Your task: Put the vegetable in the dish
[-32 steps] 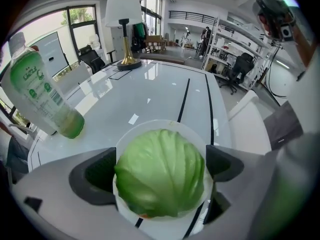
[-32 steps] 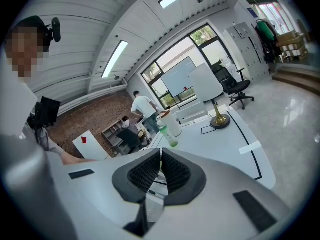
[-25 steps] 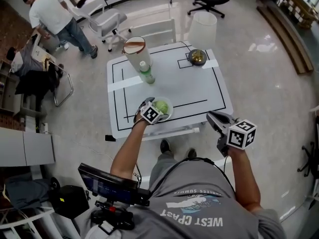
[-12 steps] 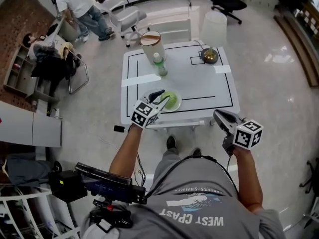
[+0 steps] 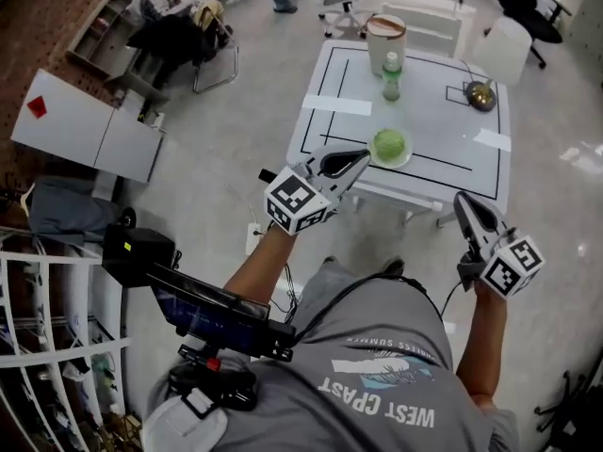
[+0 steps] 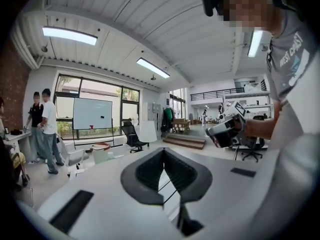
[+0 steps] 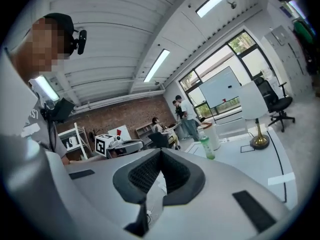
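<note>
"WEST COAST" printed on the person's grey shirt [image 5: 377,351], smaller print illegible

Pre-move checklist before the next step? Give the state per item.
1. Vegetable sits in the dish: ok.
2. Left gripper shut, with nothing between its jaws: ok.
3. Right gripper shut and empty, held off the table's near side: ok.
4. Bottle upright on the table, apart from the dish: ok.
5. Left gripper clear of the dish: cannot tell from the head view, where its tip lies close to the rim. Its own view shows no dish.
</note>
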